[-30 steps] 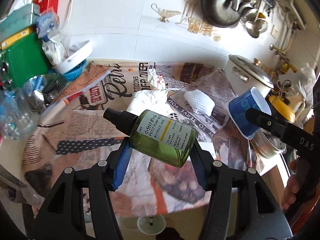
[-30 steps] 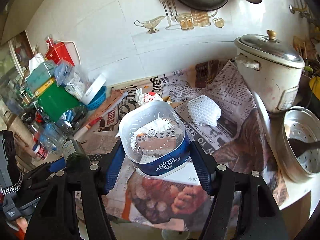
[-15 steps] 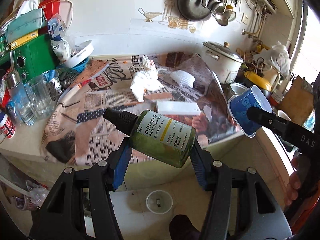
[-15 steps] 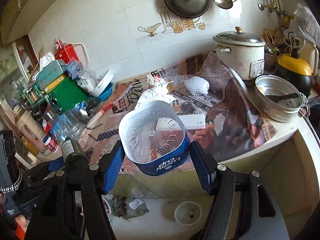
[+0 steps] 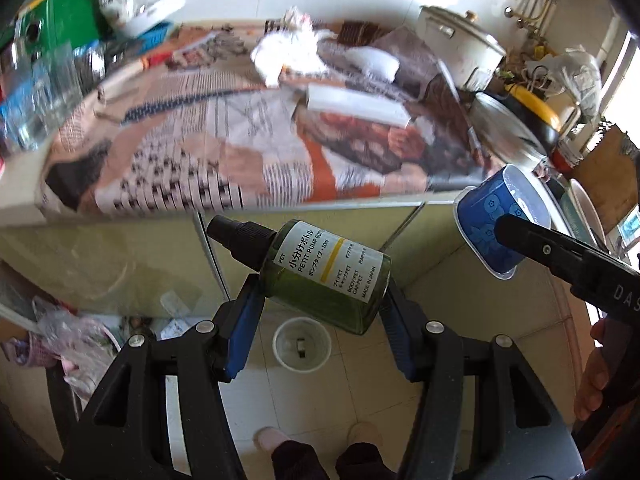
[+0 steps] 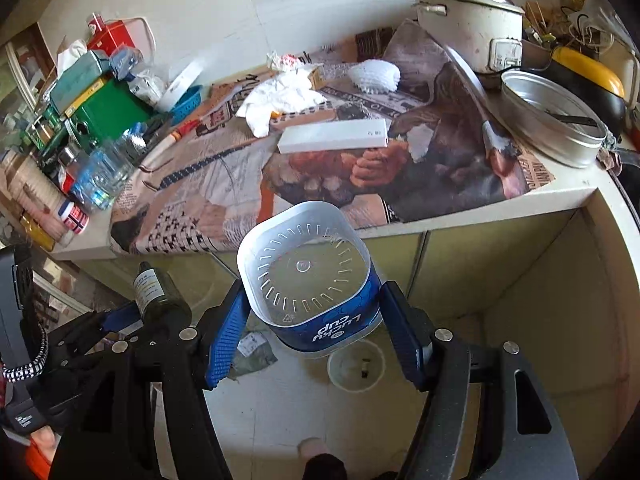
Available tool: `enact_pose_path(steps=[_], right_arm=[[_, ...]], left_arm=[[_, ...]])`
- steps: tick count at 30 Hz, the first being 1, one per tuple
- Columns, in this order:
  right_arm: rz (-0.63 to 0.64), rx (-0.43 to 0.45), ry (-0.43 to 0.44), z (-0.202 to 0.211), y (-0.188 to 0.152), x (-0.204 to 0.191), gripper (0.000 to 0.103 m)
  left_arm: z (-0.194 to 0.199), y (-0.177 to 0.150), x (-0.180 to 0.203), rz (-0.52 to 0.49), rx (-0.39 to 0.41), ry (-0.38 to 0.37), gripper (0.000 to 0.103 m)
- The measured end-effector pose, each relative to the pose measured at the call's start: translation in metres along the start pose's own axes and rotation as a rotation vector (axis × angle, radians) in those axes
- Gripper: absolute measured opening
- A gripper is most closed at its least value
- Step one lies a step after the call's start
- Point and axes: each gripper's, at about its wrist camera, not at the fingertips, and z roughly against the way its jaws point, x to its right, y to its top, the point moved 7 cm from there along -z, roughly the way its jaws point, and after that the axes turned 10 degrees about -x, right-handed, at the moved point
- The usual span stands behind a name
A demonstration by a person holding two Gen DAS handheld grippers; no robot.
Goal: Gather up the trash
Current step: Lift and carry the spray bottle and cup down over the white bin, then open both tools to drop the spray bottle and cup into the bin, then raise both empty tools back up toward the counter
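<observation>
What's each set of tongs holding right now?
Left tongs: closed on the green bottle.
Right tongs: closed on the blue cup.

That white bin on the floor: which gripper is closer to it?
Hard to call. The left gripper, shut on the green bottle, and the right gripper, shut on the blue cup, both hang above the bin.

Open floor [image 5: 460,300] around small bin [image 5: 302,344]

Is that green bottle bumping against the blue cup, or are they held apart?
Apart. In the left wrist view the green bottle sits clamped in the left gripper, and bare cabinet shows between it and the blue cup.
</observation>
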Motion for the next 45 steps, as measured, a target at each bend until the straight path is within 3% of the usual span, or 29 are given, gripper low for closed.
enact_pose_path(steps=[9,18,25,30,39,45], right_arm=[[0.05,-0.141,0.016,-0.1,-0.051,0.043,0.063],[0.13,-0.25,0.021,-0.215,-0.107,0.063,0.063],[0.12,-0.307,0.105,-0.29,-0.131,0.062,0.064],[0.062,-0.313,0.166,-0.307,-0.132,0.074,0.066],[0.05,-0.311,0.066,-0.291,-0.123,0.11,0.066],[0.06,-0.292,0.029,-0.272,-0.114,0.117,0.066]], left_arm=[[-0.115,-0.063,-0.008,0.14,-0.084,0.026,0.057],[-0.228,-0.128,-0.042,0.241,-0.15,0.056,0.057],[-0.292,-0.156,-0.067,0.279,-0.183,0.075,0.057],[-0.318,-0.16,-0.069,0.266,-0.2,0.072,0.057],[-0.349,-0.146,-0.034,0.197,-0.255,-0.002,0.057],[-0.345,-0.138,-0.02,0.181,-0.286,0.001,0.062]])
